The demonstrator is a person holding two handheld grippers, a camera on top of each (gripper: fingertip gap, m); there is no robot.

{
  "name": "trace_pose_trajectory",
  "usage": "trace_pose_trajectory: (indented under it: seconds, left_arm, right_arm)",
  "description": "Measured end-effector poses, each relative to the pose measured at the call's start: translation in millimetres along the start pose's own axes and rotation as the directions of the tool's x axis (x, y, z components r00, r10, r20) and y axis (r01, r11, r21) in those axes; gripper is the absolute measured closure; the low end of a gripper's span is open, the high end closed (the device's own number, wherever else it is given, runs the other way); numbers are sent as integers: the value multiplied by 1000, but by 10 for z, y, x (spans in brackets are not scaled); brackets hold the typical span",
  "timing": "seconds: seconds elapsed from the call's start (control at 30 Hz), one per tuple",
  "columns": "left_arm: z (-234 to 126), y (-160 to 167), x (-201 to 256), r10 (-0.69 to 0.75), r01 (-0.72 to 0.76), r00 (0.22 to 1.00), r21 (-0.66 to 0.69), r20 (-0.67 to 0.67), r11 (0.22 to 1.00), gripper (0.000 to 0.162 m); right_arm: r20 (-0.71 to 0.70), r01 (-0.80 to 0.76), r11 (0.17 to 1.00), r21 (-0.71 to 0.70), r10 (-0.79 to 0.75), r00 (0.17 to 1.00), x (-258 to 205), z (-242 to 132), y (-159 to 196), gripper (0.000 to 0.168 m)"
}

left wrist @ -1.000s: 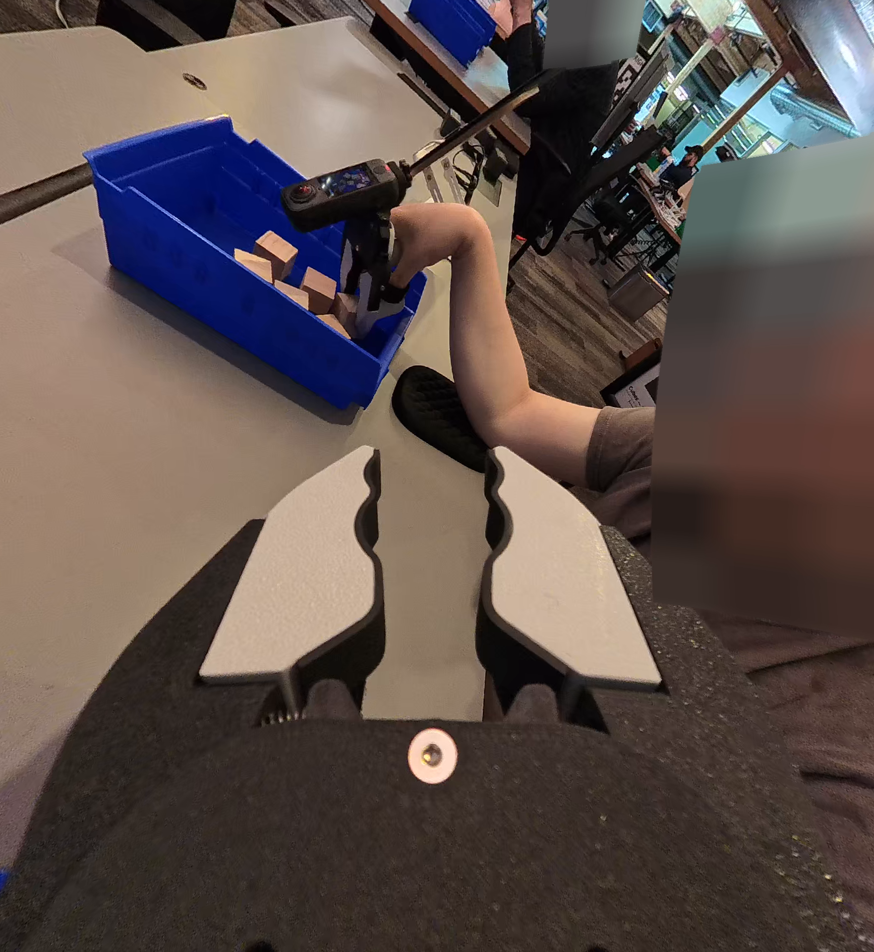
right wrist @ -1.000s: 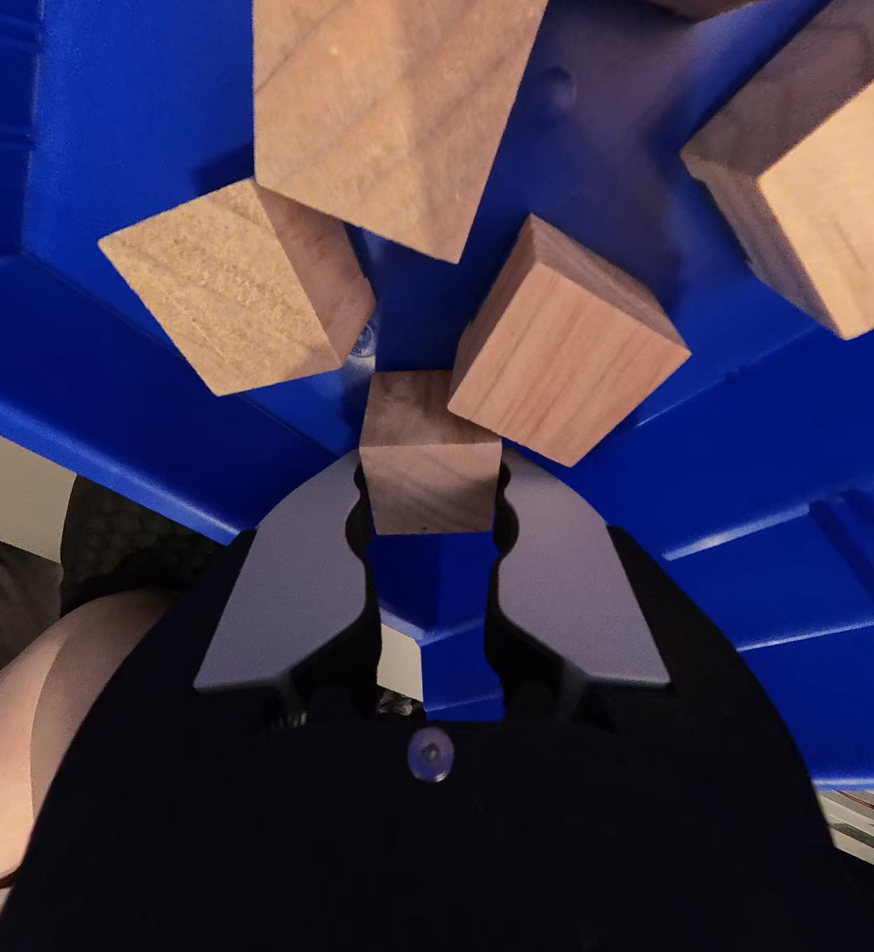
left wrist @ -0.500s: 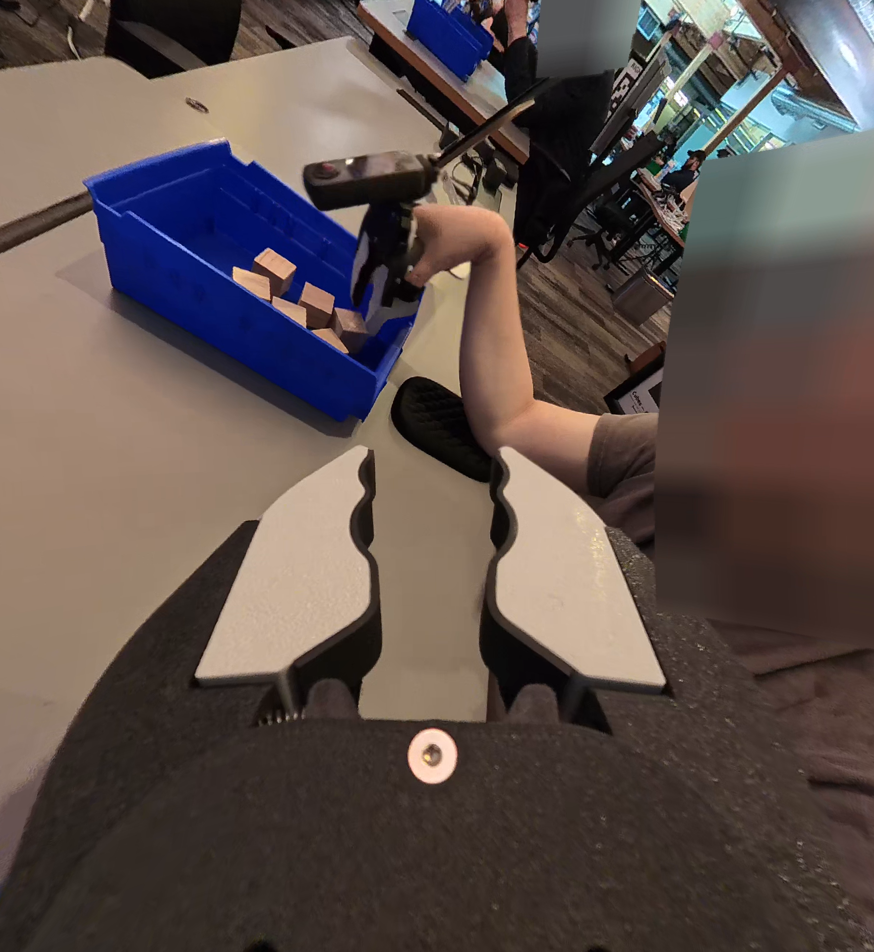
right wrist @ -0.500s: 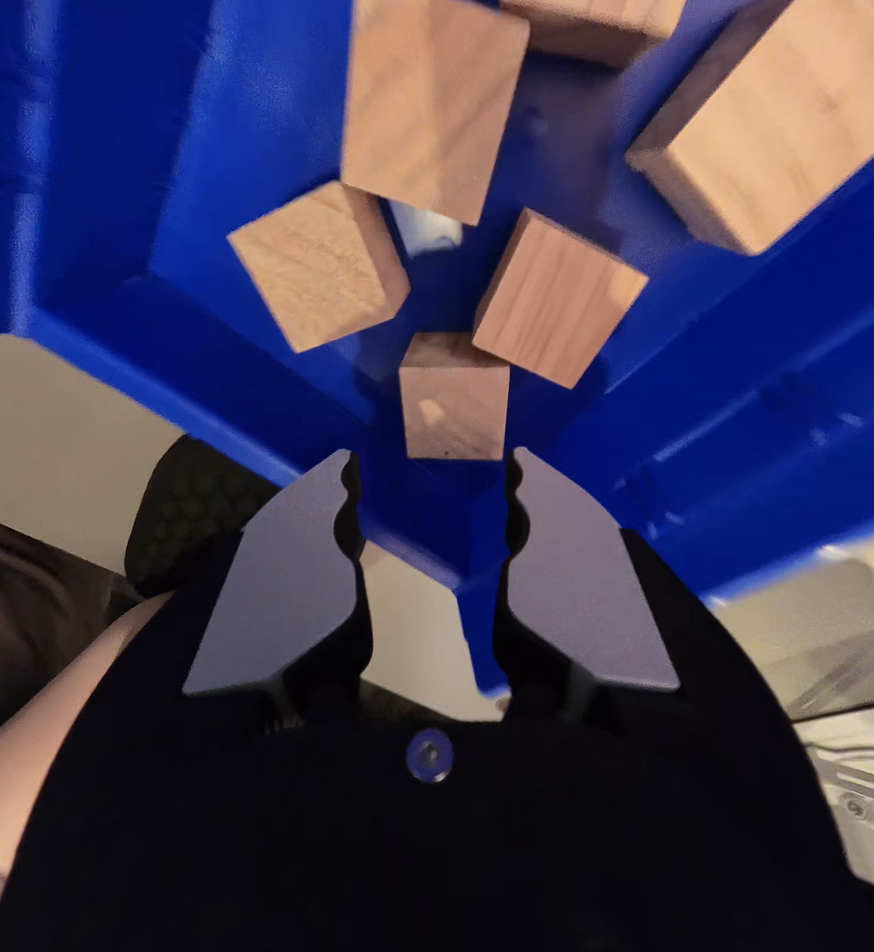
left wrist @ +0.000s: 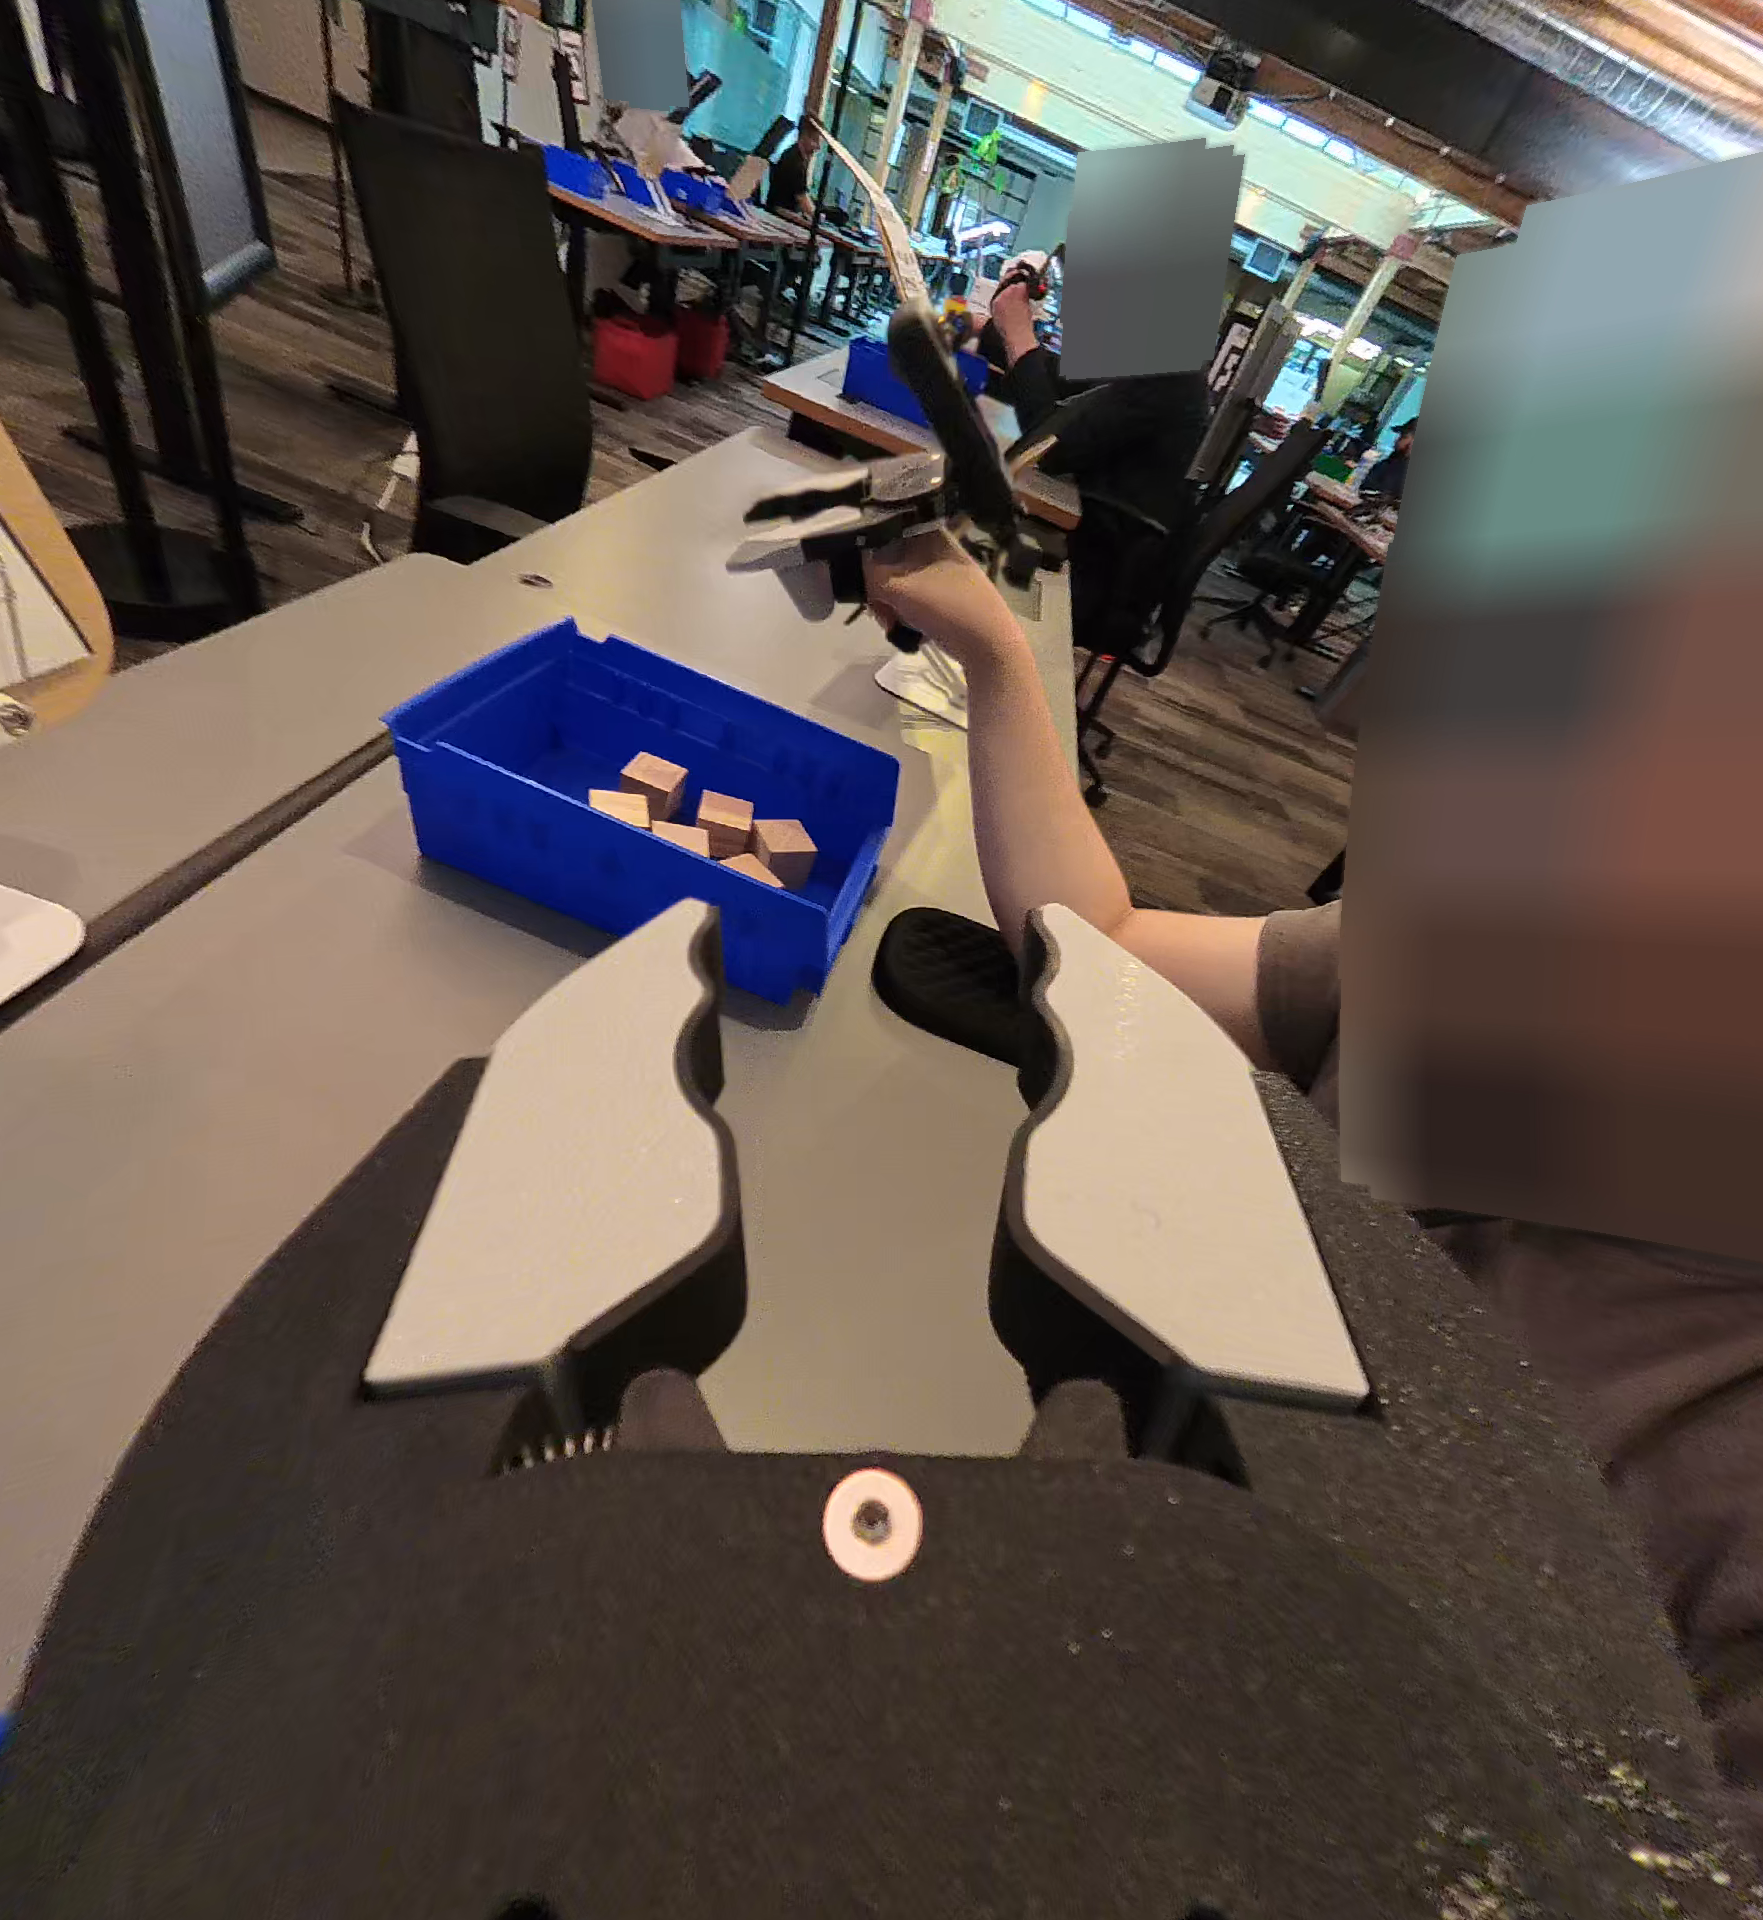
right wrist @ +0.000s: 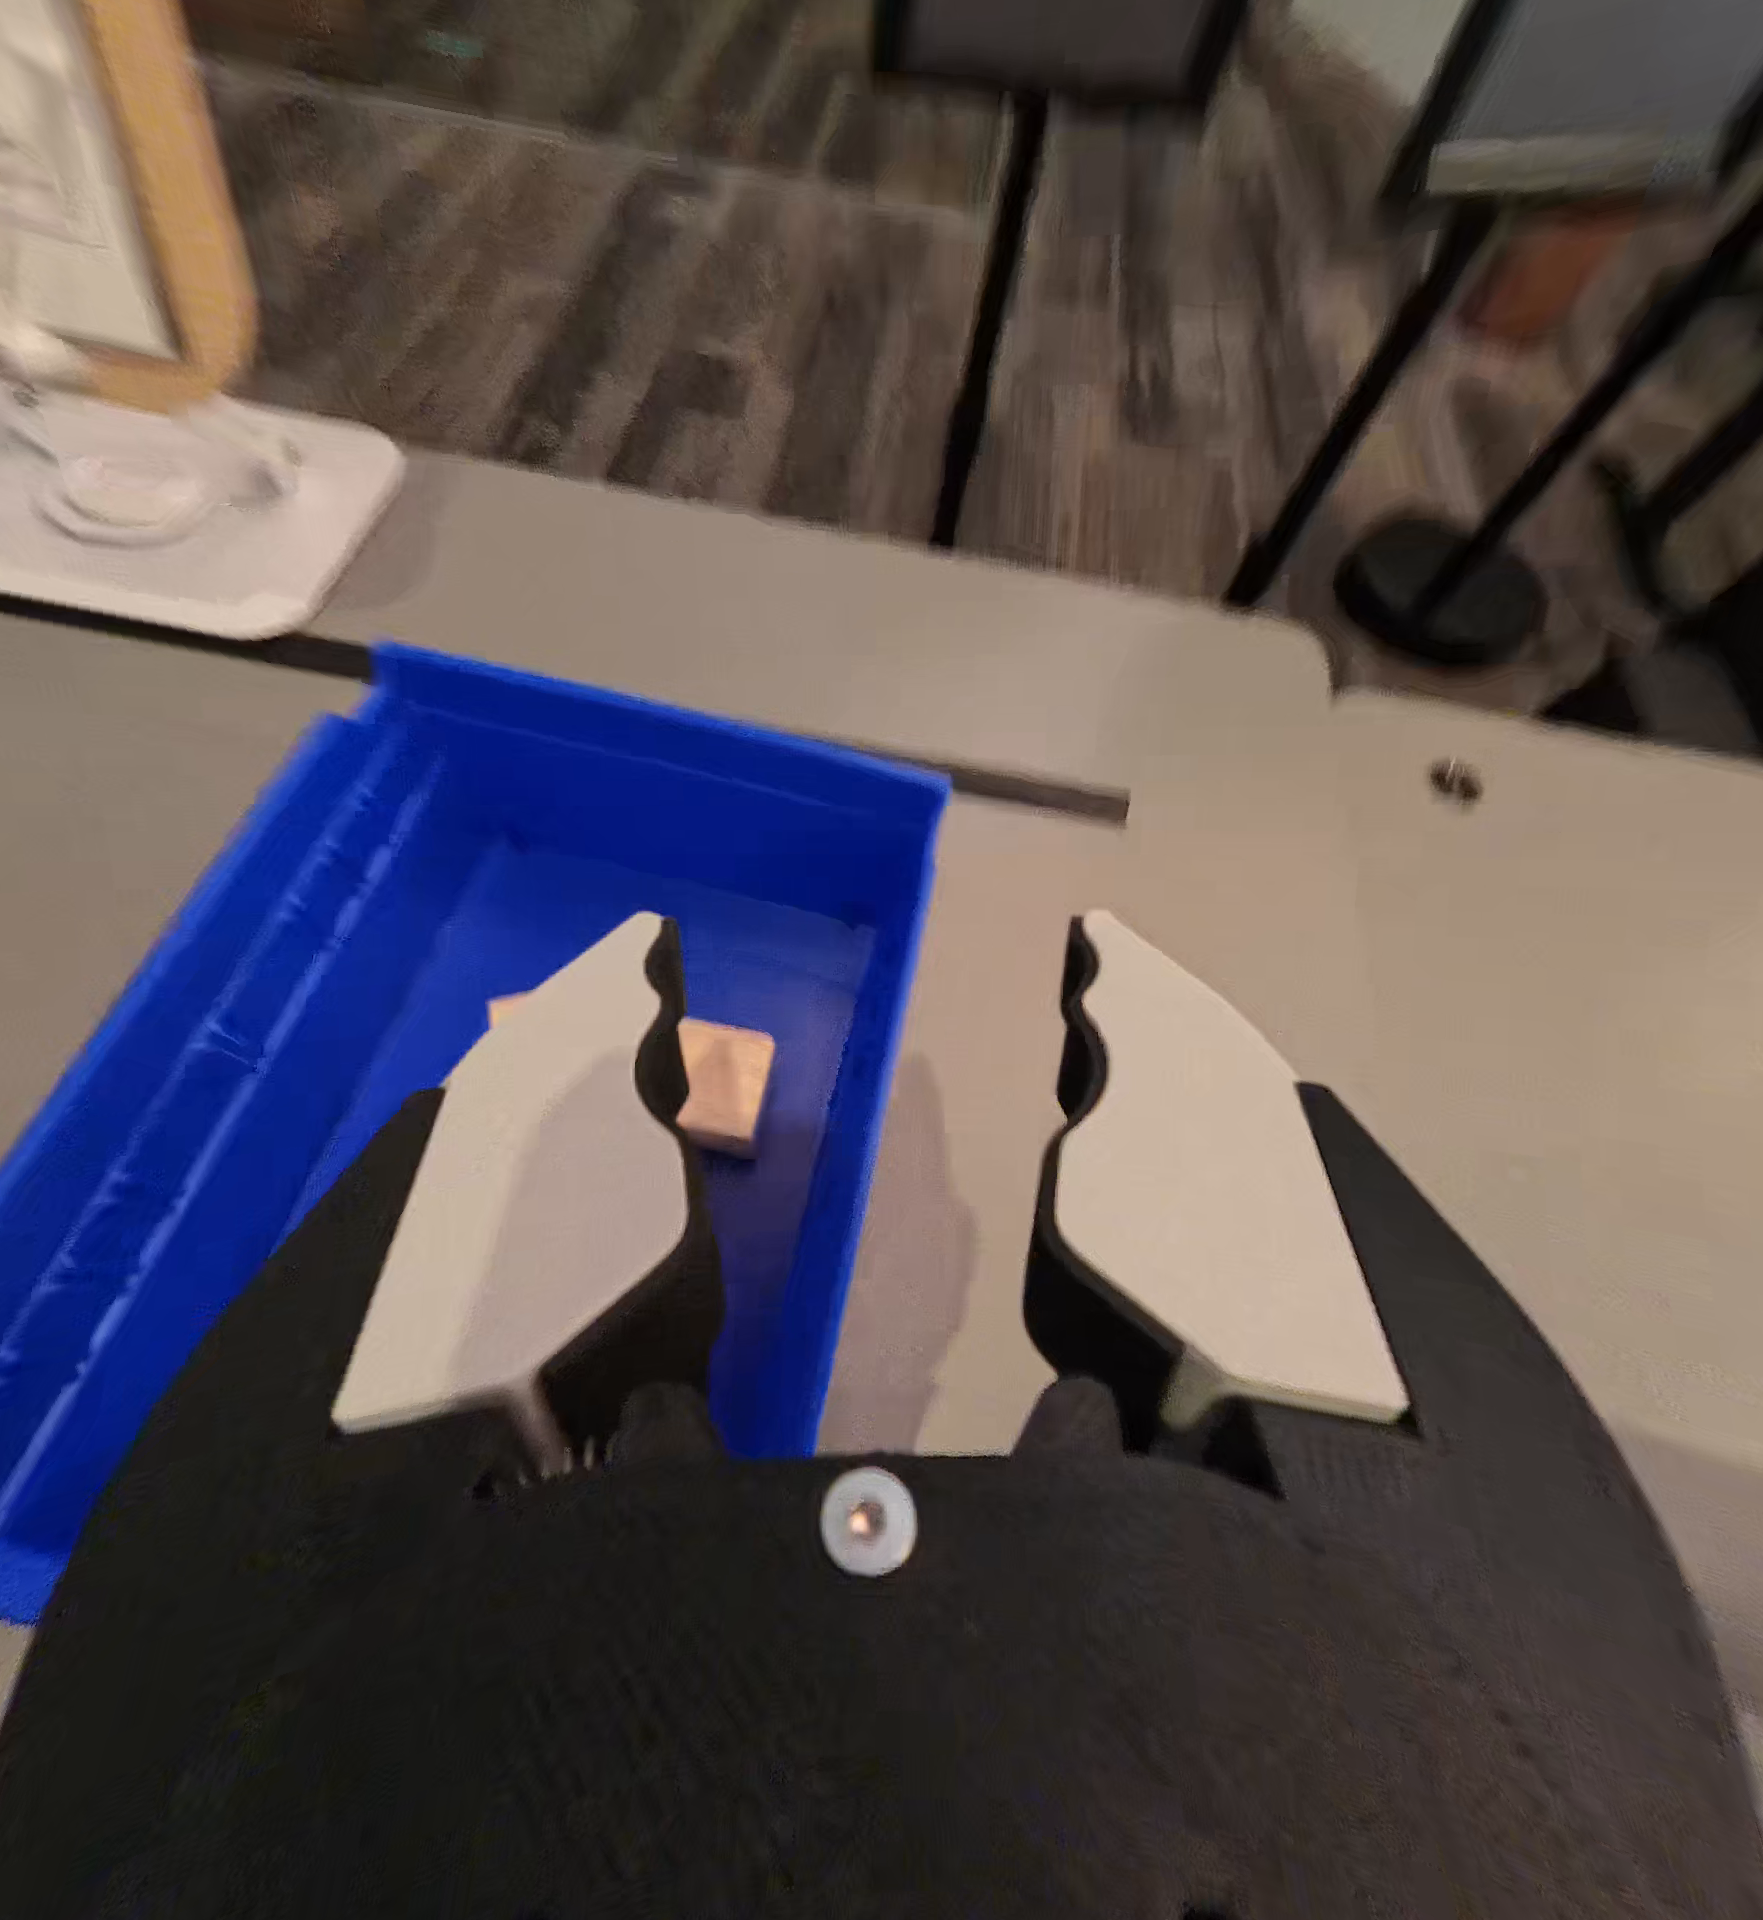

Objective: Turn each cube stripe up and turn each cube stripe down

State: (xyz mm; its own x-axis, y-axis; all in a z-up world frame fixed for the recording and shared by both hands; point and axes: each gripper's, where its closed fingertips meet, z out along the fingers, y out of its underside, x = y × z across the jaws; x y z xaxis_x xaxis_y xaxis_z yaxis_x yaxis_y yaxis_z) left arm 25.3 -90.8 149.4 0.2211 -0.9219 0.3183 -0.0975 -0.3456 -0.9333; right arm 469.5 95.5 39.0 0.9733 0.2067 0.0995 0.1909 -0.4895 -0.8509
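Note:
Several wooden cubes (left wrist: 723,821) lie in a blue bin (left wrist: 544,831) on the grey table. No stripes show on them from here. My left gripper (left wrist: 872,930) is open and empty, low over the table in front of the bin. My right gripper (right wrist: 869,930) is open and empty, raised high above the bin's right side; it also shows in the left wrist view (left wrist: 804,530), held up by a hand. In the blurred right wrist view the bin (right wrist: 181,1143) holds one plain cube (right wrist: 726,1086) and another cube (right wrist: 508,1008) mostly hidden behind my left finger.
A black padded rest (left wrist: 950,987) lies right of the bin at the table edge. A white stand base (right wrist: 129,499) with a framed sign stands at the back left. The person's arm (left wrist: 1022,790) reaches over the table's right edge. Chairs and other desks stand beyond.
My right gripper let go of the cube it held in the bin, opened wide and rose up out of the bin. My left gripper opened a little wider and tilted up.

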Motion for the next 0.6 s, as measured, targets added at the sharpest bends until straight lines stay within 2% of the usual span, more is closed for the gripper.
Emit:
trace_pose_trajectory:
  seconds: [0.13, 0.27, 0.33, 0.43, 0.5, 0.6]
  left_arm:
    - [-21, 47, 4, 31, -31, 999, -10, 35, 999, 106]
    - [-81, 37, 5, 62, -63, 996, 14, 64, 998, 107]
    - [-159, -24, -34, 111, -118, 986, 50, 121, 992, 109]
    - [-361, -130, -140, 208, -239, 939, 85, 274, 967, 110]
    - [-537, -152, -276, 233, -293, 881, 89, 411, 952, 103]
    - [-881, -88, -536, 235, -358, 757, 86, 610, 930, 100]
  right_arm:
    - [27, -83, 953, -290, 95, 995, 159, 364, 662, 104]
    - [106, -125, 893, -433, 188, 977, 50, 570, 1010, 117]
    - [103, -126, 861, -492, 202, 974, 13, 621, 1137, 122]
    - [127, -116, 807, -580, 230, 965, -86, 686, 1319, 144]
    - [156, -104, 764, -637, 260, 953, -174, 690, 1421, 157]
    - [141, -111, 759, -642, 259, 955, -171, 696, 1426, 158]
